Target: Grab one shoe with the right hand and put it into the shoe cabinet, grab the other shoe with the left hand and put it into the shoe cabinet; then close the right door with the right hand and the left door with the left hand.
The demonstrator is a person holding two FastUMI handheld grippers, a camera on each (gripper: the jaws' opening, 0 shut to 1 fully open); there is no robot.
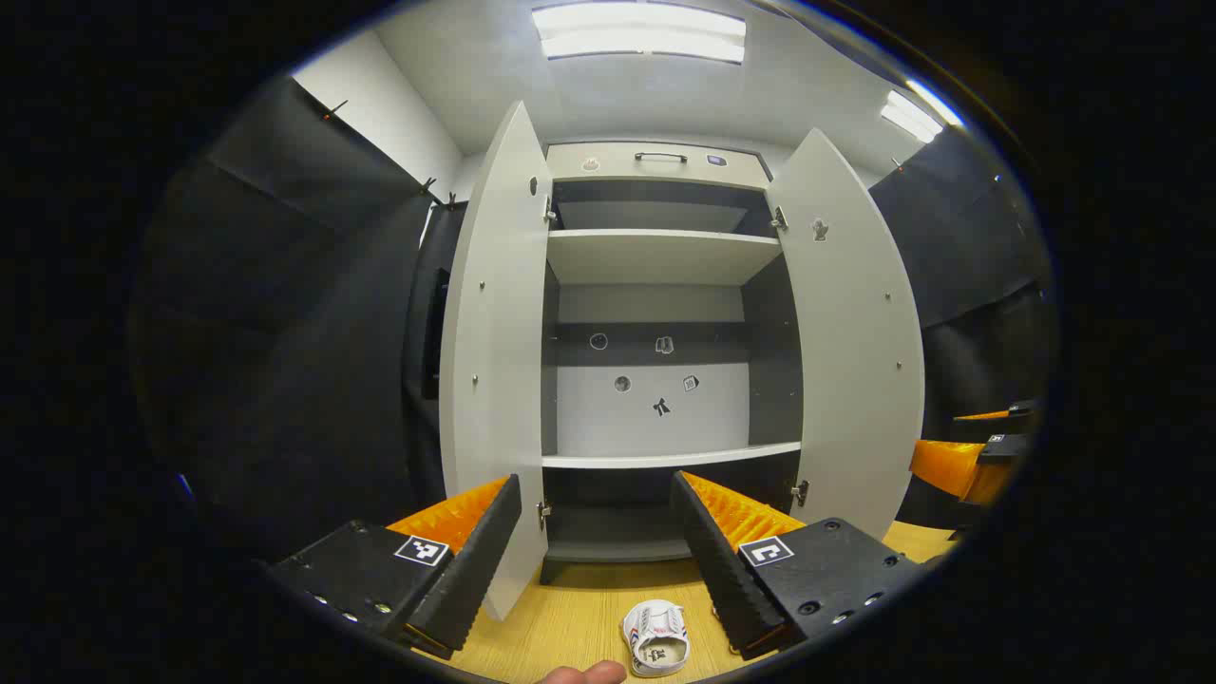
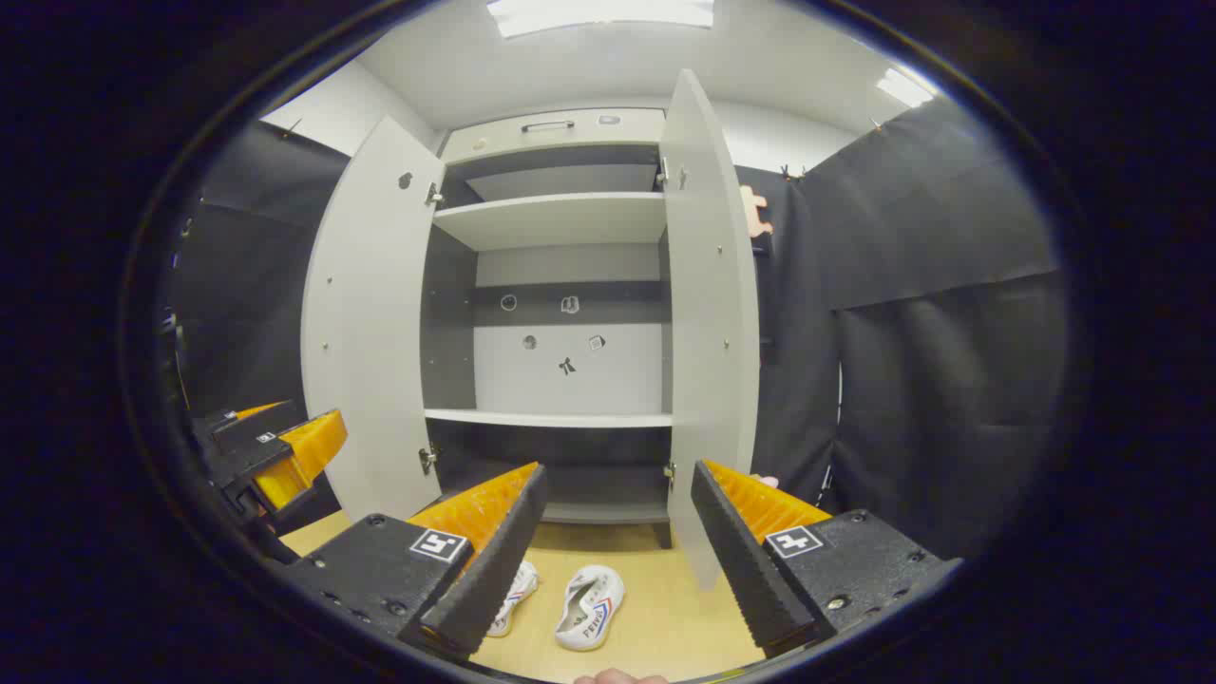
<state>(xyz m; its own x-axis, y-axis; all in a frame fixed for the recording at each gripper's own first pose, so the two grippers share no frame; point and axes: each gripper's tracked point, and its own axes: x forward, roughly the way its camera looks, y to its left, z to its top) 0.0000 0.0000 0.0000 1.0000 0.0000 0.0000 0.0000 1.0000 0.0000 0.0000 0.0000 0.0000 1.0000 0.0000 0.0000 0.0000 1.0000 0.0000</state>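
A white shoe with red and blue stripes lies on the wooden floor in front of the grey shoe cabinet. In the right gripper view both shoes lie side by side, one in full sight, the other partly behind my finger. The cabinet's left door and right door stand wide open, and its shelves are bare. My left gripper is open and holds nothing, above the shoe. My right gripper is open too, hovering over the pair.
Black cloth walls close in on both sides. The right gripper shows at the far right of the left gripper view, and the left gripper at the left of the right gripper view. A fingertip pokes in at the bottom edge.
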